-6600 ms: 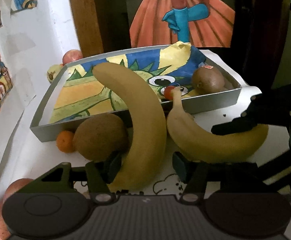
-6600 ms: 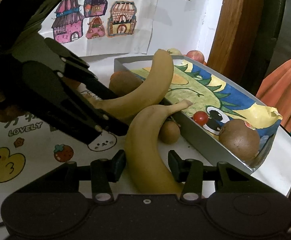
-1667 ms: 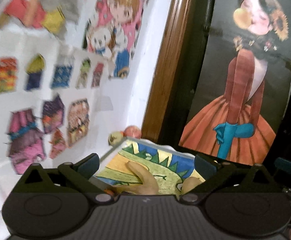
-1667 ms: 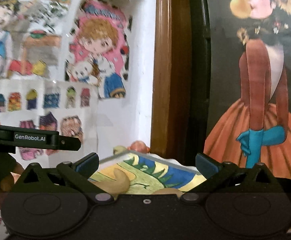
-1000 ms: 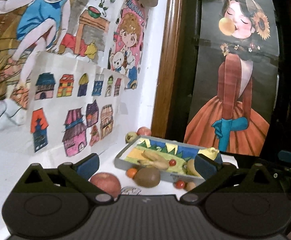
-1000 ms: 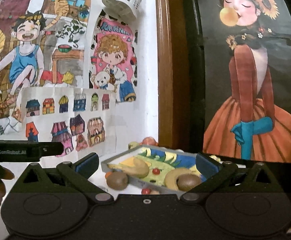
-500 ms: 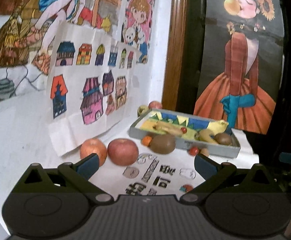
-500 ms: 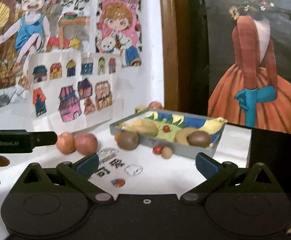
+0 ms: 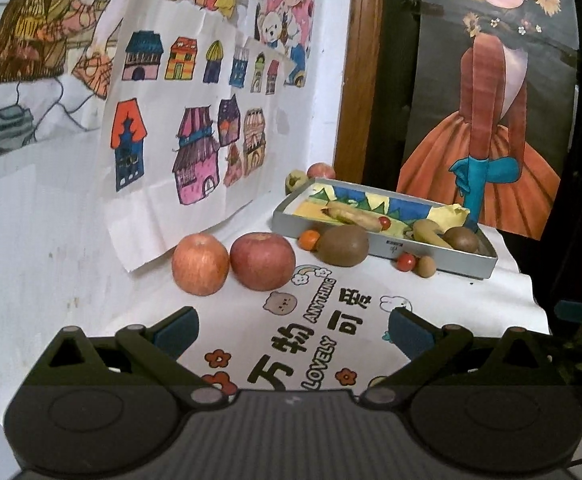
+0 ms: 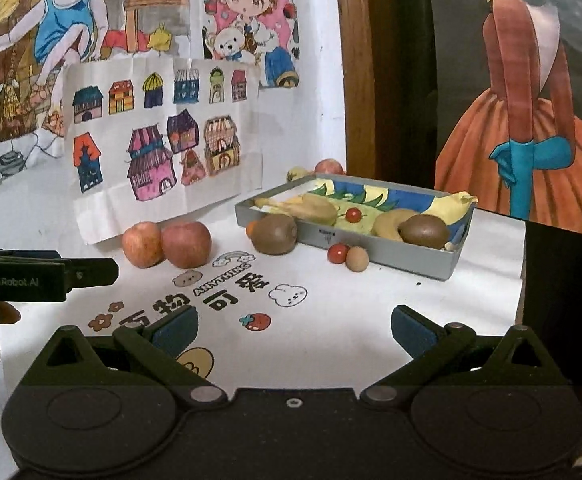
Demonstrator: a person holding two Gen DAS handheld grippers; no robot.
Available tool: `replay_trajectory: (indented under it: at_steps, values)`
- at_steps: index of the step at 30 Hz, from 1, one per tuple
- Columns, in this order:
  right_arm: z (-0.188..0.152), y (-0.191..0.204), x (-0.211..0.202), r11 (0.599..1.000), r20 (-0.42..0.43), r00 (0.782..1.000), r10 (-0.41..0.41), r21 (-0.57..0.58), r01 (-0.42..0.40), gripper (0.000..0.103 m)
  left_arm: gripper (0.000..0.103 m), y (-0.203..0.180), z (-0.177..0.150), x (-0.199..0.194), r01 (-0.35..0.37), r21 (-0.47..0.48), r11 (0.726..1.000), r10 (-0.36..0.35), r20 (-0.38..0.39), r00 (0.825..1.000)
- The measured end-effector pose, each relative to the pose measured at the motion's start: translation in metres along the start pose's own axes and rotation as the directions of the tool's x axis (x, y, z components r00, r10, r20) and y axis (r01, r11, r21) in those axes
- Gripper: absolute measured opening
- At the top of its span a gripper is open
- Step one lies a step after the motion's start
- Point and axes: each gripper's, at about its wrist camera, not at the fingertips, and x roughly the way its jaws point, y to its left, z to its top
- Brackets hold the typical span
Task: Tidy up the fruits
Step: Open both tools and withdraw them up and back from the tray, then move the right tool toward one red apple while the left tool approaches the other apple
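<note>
A grey tray (image 9: pixel 387 246) (image 10: pixel 375 243) at the back right of the table holds two bananas (image 9: pixel 353 216) (image 10: pixel 307 206), a kiwi (image 9: pixel 461 239) (image 10: pixel 425 231) and a cherry tomato (image 10: pixel 354 214). Outside it lie two apples (image 9: pixel 262 261) (image 10: pixel 186 244), a second kiwi (image 9: pixel 343 240) (image 10: pixel 273 233), a small orange (image 9: pixel 309 239), a cherry tomato (image 9: pixel 406 261) (image 10: pixel 338 253) and a small brown fruit (image 10: pixel 357 258). My left gripper (image 9: pixel 291 330) and right gripper (image 10: pixel 294 330) both hang open and empty, well back from the fruit.
A white printed cloth (image 9: pixel 319 320) covers the table. Drawings hang on the white wall (image 9: pixel 51 208) at the left. Another apple (image 9: pixel 321 170) and a greenish fruit (image 9: pixel 296 180) sit behind the tray. The table's right edge drops off beside the tray.
Both grippers let go of the bananas, which now lie in the tray, then opened wide, pulled back and tilted down, bringing the table front into view.
</note>
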Motion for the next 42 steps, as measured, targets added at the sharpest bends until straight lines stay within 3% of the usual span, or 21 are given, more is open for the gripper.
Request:
replay_trajectory:
  at_steps: [9,15,23,27,30,36,42]
  values:
    - [0.01,0.002,0.018,0.999,-0.024,0.999,0.038,-0.03,-0.039,0.102,0.103,0.014,0.004,0.016,-0.027,0.031,0.999,0.028,-0.041,0.999]
    - [0.024,0.015,0.039,0.981,-0.042,0.989,0.143,-0.124,-0.147,0.102,0.103,0.027,0.009,0.031,-0.054,0.067,0.996,0.058,-0.057,0.997]
    - [0.053,0.031,0.09,0.907,-0.097,0.954,0.283,-0.295,-0.299,0.102,0.103,0.048,0.015,0.061,-0.127,0.036,0.991,0.129,-0.081,0.988]
    - [0.066,0.038,0.123,0.876,-0.146,0.929,0.339,-0.312,-0.368,0.102,0.103,0.05,0.024,0.081,-0.216,-0.025,0.976,0.211,-0.124,0.97]
    - [0.073,0.047,0.148,0.852,-0.18,0.916,0.359,-0.338,-0.4,0.102,0.103,0.051,0.029,0.092,-0.242,-0.034,0.97,0.235,-0.132,0.963]
    - [0.076,0.068,0.19,0.812,-0.25,0.91,0.33,-0.416,-0.409,0.1,0.103,0.059,0.035,0.111,-0.264,-0.052,0.963,0.255,-0.138,0.957]
    - [0.072,0.082,0.211,0.764,-0.254,0.895,0.367,-0.467,-0.446,0.097,0.103,0.069,0.035,0.125,-0.284,-0.085,0.955,0.269,-0.153,0.951]
